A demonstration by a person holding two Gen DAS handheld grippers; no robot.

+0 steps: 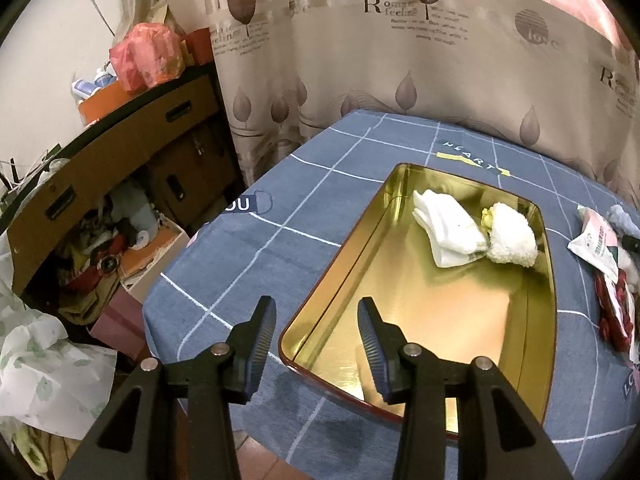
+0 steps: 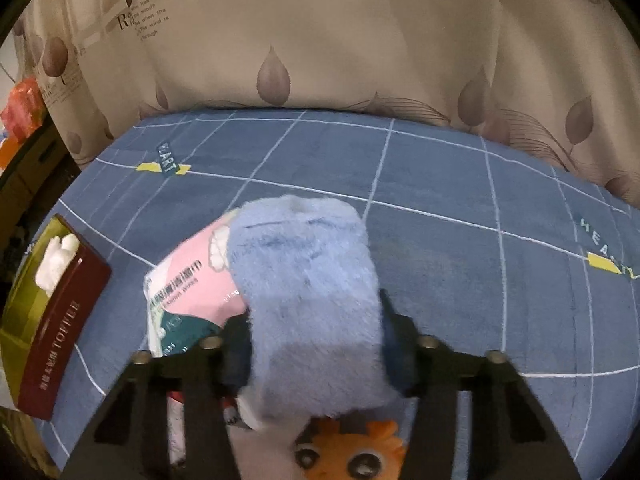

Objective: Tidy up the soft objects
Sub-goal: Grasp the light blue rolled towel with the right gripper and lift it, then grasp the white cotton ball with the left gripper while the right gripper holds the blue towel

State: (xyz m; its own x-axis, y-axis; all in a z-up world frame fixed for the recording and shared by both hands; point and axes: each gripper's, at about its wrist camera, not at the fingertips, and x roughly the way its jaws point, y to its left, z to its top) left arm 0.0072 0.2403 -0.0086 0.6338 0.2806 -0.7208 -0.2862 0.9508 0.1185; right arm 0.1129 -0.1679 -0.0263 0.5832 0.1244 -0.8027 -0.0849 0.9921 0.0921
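A gold tin tray point(image 1: 536, 320) with a dark red outer wall lies on the blue checked tablecloth. In it lie a folded white cloth point(image 1: 446, 232) and a white fluffy item point(image 1: 514, 236) with a yellow bit. My left gripper point(image 1: 316, 344) is open and empty, over the tray's near left corner. My right gripper point(image 2: 316, 344) is shut on a fluffy light-blue soft item point(image 2: 308, 296), held above the table. Under it lie a pink wipes pack point(image 2: 196, 280) and an orange-faced plush point(image 2: 348, 452). The tray shows at the left in the right wrist view point(image 2: 60, 328).
A leaf-print curtain point(image 1: 400, 60) hangs behind the table. Left of the table stand cardboard boxes point(image 1: 120, 148) full of clutter and a red plastic bag point(image 1: 146, 56). A pink pack point(image 1: 596, 244) and a red item point(image 1: 616, 312) lie right of the tray.
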